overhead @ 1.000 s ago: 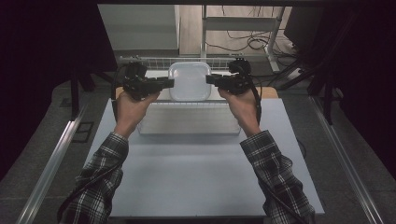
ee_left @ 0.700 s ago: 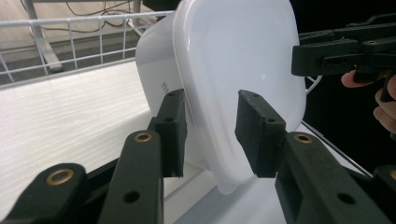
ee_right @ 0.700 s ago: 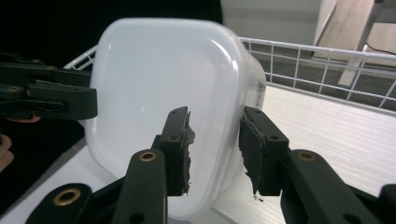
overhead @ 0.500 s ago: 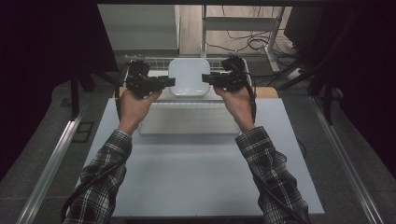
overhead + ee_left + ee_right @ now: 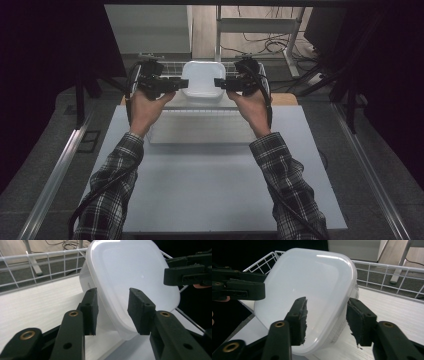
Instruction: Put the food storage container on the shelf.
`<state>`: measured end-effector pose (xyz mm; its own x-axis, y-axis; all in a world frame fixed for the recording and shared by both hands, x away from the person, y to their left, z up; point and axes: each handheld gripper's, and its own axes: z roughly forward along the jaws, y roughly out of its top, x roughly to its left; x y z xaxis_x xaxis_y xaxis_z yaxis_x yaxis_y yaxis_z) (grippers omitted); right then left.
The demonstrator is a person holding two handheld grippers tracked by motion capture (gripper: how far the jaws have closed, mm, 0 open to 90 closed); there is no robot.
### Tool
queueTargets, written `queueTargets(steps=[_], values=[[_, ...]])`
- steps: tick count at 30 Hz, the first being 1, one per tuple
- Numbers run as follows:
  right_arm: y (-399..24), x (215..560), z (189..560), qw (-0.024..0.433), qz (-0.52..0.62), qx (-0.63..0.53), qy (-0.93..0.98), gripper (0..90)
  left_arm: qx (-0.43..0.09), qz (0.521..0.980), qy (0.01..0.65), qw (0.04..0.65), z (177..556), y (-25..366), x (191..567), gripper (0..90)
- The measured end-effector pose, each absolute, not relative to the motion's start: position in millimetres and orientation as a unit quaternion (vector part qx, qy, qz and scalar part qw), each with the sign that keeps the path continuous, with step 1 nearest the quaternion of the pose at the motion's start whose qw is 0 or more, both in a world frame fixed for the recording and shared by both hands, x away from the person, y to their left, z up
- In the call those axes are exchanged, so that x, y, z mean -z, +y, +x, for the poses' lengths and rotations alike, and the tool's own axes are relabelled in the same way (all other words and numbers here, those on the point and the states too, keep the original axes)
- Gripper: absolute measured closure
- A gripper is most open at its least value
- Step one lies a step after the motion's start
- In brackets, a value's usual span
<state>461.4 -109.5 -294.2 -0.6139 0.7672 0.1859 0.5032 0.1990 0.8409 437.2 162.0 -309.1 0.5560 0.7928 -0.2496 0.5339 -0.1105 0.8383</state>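
High view: I see one white rounded-square plastic lidded container (image 5: pixel 201 84) at the table's far edge, between the left gripper (image 5: pixel 184 84) and right gripper (image 5: pixel 218 83). Left gripper view: jaws just opening, straddling its rim (image 5: pixel 117 322) unclamped. Right gripper view: likewise (image 5: pixel 322 340). I judge it light, stiff, slippery; grip the rim.

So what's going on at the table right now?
A person has a gripper on each side of a white lidded plastic container that sits at the far end of the table, by a white wire rack. The left gripper and right gripper have just been opening. In both gripper views the container's edge lies between the jaws, but the pads stand apart from it, so it looks released.
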Motion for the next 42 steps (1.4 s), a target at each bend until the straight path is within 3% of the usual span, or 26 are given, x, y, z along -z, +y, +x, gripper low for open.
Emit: queueTargets(steps=[10, 16, 20, 21, 28, 42], values=[[-102.3, 295.8, 470.1, 0.193, 0.417, -0.463, 0.758, 50.7, -0.152, 0.725, 0.462, 0.488, 448.1, 156.0, 309.8, 58.7], [-96.9, 296.2, 475.3, 0.212, 0.421, -0.457, 0.755, 51.2, -0.169, 0.716, 0.466, 0.492, 447.1, 156.0, 313.0, 48.8], [-96.9, 295.9, 473.8, 0.215, 0.414, -0.455, 0.758, 44.2, -0.171, 0.718, 0.457, 0.497, 445.8, 158.4, 315.2, 34.0], [-97.6, 296.6, 473.3, 0.201, 0.406, -0.460, 0.764, 35.1, -0.166, 0.719, 0.444, 0.508, 444.2, 160.7, 316.1, 29.8], [-99.5, 302.3, 464.9, 0.203, 0.369, -0.466, 0.778, 5.9, -0.145, 0.734, 0.413, 0.519, 435.7, 164.1, 316.8, 9.8], [-111.4, 317.6, 441.4, 0.186, 0.332, -0.475, 0.793, 1.1, -0.148, 0.765, 0.353, 0.518, 414.7, 155.2, 332.1, 4.1]])
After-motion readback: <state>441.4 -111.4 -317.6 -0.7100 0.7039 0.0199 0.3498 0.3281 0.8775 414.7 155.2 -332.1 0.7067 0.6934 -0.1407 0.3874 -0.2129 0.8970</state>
